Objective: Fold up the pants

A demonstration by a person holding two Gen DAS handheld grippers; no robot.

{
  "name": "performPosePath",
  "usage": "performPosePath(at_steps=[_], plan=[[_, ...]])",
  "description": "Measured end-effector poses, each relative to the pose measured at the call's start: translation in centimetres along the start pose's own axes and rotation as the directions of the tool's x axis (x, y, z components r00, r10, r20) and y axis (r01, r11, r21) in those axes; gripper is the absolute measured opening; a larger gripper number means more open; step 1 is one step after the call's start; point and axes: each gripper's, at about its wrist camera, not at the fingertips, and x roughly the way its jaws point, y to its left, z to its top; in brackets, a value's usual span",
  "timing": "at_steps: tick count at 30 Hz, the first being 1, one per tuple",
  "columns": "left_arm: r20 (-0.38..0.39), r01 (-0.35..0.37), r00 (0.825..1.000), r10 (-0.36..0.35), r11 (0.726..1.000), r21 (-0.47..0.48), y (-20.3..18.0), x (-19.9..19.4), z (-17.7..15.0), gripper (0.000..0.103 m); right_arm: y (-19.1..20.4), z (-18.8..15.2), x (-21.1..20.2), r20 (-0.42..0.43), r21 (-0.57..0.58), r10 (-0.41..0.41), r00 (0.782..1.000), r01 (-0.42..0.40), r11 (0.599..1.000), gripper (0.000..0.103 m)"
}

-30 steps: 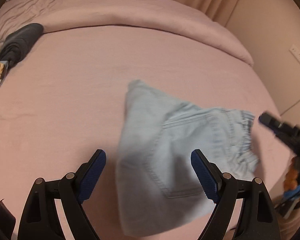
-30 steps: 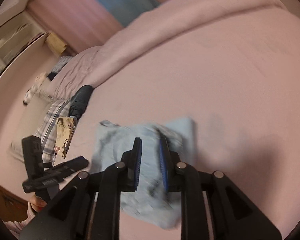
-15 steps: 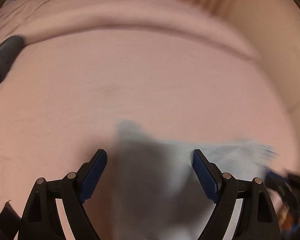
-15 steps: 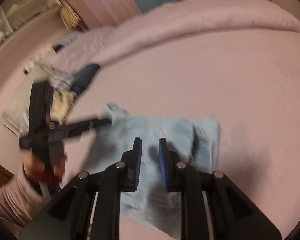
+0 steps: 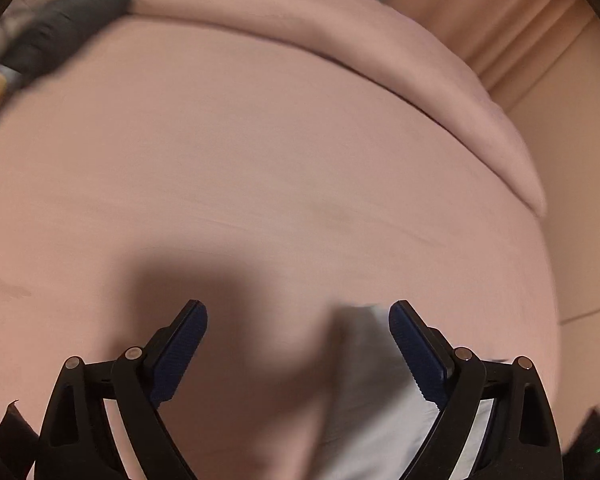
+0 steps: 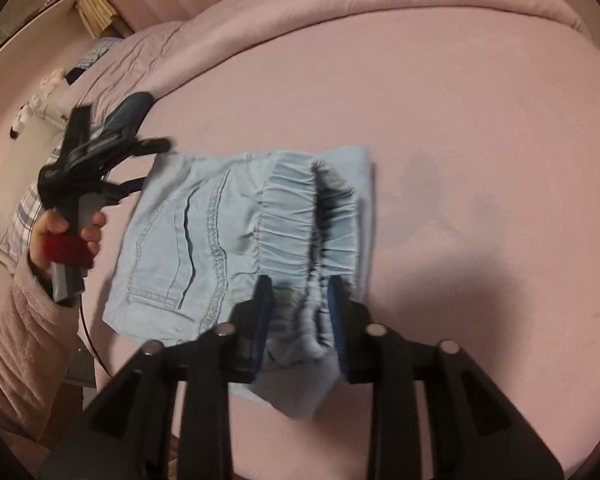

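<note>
Now one pair of pants lies between the just-widening right claw; left claw gapes empty.

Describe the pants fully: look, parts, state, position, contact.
The pants are light blue denim, folded into a compact rectangle flat on the pink bed sheet. A back pocket and stitched seam face up; the gathered elastic waistband bunches between the right gripper jaws, which have just been opening.
</note>
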Motion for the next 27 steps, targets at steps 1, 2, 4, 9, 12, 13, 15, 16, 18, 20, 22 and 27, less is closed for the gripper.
performPosePath(at_steps=[1,2,4,9,12,13,15,16,18,20,22,27], plan=[[0.007,-0.005,1.000,0.005,1.000,0.017,0.2,-0.6,-0.4,0.093,0.3,0.4,-0.9,0.021,-0.017,0.001,1.000,0.000,1.000,0.030],[0.005,0.006,1.000,-0.007,0.999,0.039,0.6,-1.5,-1.4,0.093,0.7,0.7,-1.4,0.037,-0.032,0.016,0.999,-0.015,0.999,0.031],[-0.030,0.049,0.998,-0.047,0.997,0.066,1.1,-2.7,-4.0,0.093,2.2,1.9,-1.6,0.052,-0.061,0.096,0.994,-0.093,0.994,0.034],[-0.132,0.161,0.980,-0.146,0.981,0.108,0.3,-3.8,-11.3,0.091,7.9,7.8,3.7,-0.046,-0.085,0.286,0.957,-0.289,0.954,0.042],[-0.127,0.132,0.986,-0.110,0.974,0.182,-1.0,-4.1,-15.0,0.074,10.8,11.1,7.9,-0.113,-0.078,0.306,0.945,-0.315,0.946,0.042],[-0.113,0.125,0.988,-0.104,0.972,0.198,-1.1,-4.3,-15.3,0.072,12.0,12.4,10.2,-0.168,-0.066,0.311,0.936,-0.325,0.943,0.042],[-0.113,0.154,0.985,-0.133,0.966,0.208,-2.0,-3.9,-15.7,0.049,13.5,13.3,13.1,-0.247,-0.056,0.281,0.927,-0.303,0.951,0.042],[-0.129,0.178,0.980,-0.154,0.964,0.197,-2.0,-3.8,-16.0,0.043,14.3,13.8,15.7,-0.325,-0.032,0.266,0.907,-0.291,0.956,0.042],[-0.126,0.181,0.979,-0.158,0.963,0.199,-2.3,-3.7,-16.8,0.034,14.6,13.7,18.6,-0.424,0.023,0.261,0.867,-0.278,0.960,0.034],[-0.116,0.190,0.979,-0.170,0.964,0.186,-2.1,-3.8,-17.3,0.033,15.1,13.8,20.5,-0.479,0.008,0.214,0.852,-0.239,0.971,0.017],[-0.118,0.215,0.973,-0.198,0.964,0.156,-2.1,-3.9,-17.9,0.033,15.0,13.8,21.6,-0.501,0.022,0.197,0.843,-0.215,0.976,0.013],[-0.118,0.232,0.969,-0.215,0.961,0.149,-0.2,-5.5,-19.8,0.033,13.5,14.8,22.4,-0.465,0.105,0.214,0.859,-0.186,0.977,0.003]])
